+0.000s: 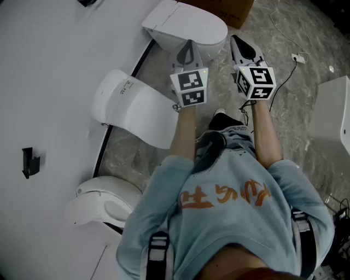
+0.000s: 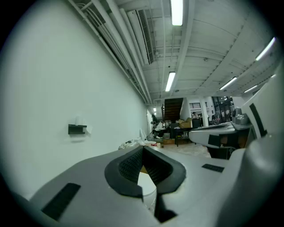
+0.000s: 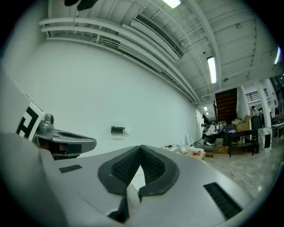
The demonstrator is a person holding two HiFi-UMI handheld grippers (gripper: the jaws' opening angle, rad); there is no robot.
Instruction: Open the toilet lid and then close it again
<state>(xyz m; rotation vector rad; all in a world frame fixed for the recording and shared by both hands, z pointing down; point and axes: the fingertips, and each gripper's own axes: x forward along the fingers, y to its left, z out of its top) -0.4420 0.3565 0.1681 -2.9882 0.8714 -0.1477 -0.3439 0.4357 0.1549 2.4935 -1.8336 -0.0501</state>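
Note:
Three white toilets stand along the white wall in the head view. The far one (image 1: 186,24) has its lid down, and so does the middle one (image 1: 131,106). The near one (image 1: 104,205) shows its seat ring. My left gripper (image 1: 188,53) is held level in front of the far toilet's bowl, shut and empty. My right gripper (image 1: 244,48) hangs beside it over the floor, also shut with nothing in it. In the left gripper view the jaws (image 2: 143,149) meet at the tips; a bit of white shows below them. The right gripper view shows its jaws (image 3: 141,147) closed too.
A cardboard box (image 1: 229,11) stands behind the far toilet. A cable with a plug (image 1: 292,59) lies on the marbled floor at the right, near a white cabinet (image 1: 333,115). A black bracket (image 1: 30,162) is fixed to the wall. Desks and boxes fill the far end of the hall (image 2: 177,128).

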